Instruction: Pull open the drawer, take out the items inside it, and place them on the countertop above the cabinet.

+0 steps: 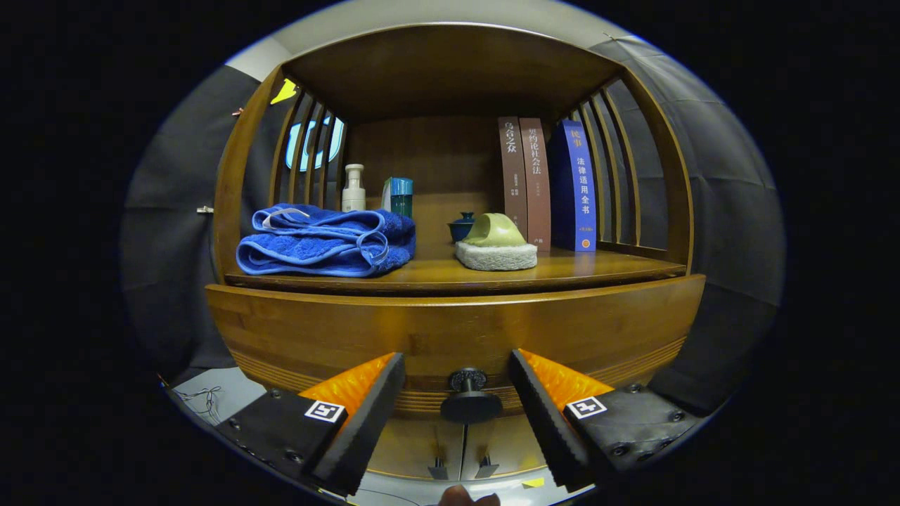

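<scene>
Claw (pixel 457 393) spread, round black knob (pixel 470 402) between

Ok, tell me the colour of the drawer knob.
Black, in the gripper view: the knob sits between the open gripper's fingers.

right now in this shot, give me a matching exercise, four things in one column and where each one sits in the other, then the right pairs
Things:
1. drawer knob
2. blue towel
3. blue book
4. white pump bottle

Places:
A. behind the folded towel, at the shelf's back
B. between the open fingers of the gripper, untouched
C. folded on the countertop, towards the slatted side away from the books
D. upright, beside two brown books

Pairs: 1-B, 2-C, 3-D, 4-A
</scene>
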The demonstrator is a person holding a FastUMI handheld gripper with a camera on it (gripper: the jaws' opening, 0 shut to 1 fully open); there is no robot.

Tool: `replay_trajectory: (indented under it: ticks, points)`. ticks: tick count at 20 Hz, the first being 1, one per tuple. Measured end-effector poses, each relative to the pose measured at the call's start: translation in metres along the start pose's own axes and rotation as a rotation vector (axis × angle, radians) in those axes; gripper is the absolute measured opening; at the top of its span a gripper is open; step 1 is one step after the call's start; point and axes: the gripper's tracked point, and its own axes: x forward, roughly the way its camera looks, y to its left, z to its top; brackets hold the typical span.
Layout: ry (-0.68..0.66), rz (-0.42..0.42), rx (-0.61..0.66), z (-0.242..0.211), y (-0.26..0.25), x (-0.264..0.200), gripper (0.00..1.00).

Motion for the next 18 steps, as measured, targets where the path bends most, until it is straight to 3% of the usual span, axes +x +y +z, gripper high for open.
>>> replay_trajectory:
  ticks: [8,11,18]
  points:
    - [0.007,-0.002,-0.045,-0.002,0.010,0.012,0.99]
    - [0.022,0.035,-0.041,0.000,0.012,0.003,0.99]
    - [-0.089,0.105,-0.049,0.086,0.008,-0.065,0.99]
